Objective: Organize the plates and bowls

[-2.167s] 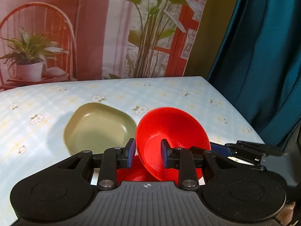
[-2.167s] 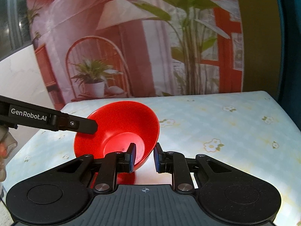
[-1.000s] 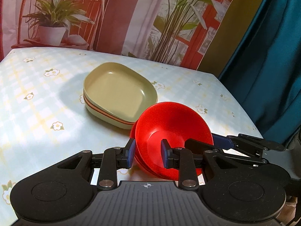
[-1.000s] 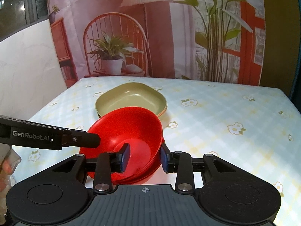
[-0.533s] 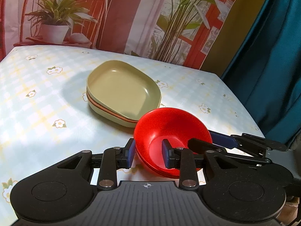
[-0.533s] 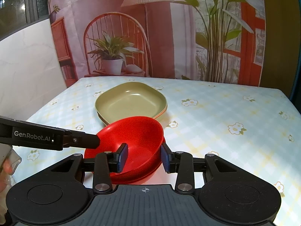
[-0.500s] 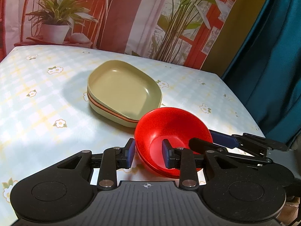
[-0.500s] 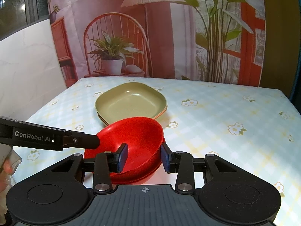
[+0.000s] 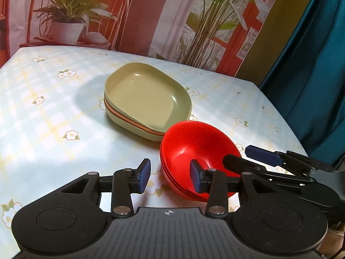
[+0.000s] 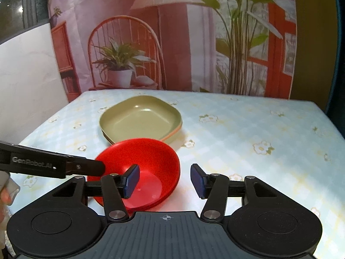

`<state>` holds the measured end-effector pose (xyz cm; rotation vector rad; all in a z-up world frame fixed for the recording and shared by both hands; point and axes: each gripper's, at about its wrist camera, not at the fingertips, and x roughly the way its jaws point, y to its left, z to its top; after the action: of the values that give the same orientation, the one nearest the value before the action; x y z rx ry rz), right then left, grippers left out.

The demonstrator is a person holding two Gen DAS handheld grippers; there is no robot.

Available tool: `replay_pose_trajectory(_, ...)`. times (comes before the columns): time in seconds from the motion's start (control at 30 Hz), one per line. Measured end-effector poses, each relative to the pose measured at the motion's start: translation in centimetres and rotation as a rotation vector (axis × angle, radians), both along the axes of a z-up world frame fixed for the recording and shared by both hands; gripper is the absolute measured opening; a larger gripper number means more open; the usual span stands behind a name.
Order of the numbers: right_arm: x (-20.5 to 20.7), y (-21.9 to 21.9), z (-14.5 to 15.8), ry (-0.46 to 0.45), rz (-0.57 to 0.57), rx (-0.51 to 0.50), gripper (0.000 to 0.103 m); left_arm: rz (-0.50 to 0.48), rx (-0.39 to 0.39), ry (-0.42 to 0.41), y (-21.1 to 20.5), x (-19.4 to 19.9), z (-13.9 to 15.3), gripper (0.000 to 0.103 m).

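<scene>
Left wrist view: both grippers' jaws spread wide, level, straddling the red bowls [image 9: 194, 142] rim.

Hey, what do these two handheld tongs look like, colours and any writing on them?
Both are matte black plastic: a ribbed grey-black base, two round discs, silver pivot screws and linkage arms ending in blue rubber pads. The left tongs show a small crosshair mark; their side reads GenRobot.AI in white. The right tongs match.

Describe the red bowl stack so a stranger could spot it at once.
On the floral checked tablecloth, find the olive-green square plates stacked mid-table. Just in front of them, nearer the open grippers, sits the red bowl stack: round, deep and bright red, unlike the shallow green plates.
</scene>
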<state>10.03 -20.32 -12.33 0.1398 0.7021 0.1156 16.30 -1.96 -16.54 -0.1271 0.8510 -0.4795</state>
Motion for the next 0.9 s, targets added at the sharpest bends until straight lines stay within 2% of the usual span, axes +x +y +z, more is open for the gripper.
replay_pose_trajectory(0.27, 0.9, -0.7, -2.0, 0.066, -0.025, 0.079, 0.049, -0.021, 0.004, 0.027, -0.6, 0.3, -0.9, 0.043)
replay_pose_trajectory(0.53, 1.2, -0.9, -2.7, 0.081, -0.020, 0.115, 0.047, -0.041, -0.009, 0.043, -1.0, 0.4, -1.5, 0.043)
replay_pose_trajectory(0.9, 1.1, -0.6, -2.7, 0.078, 0.008, 0.127, 0.031, -0.046, -0.031, 0.024, -1.0, 0.3, -1.3, 0.040)
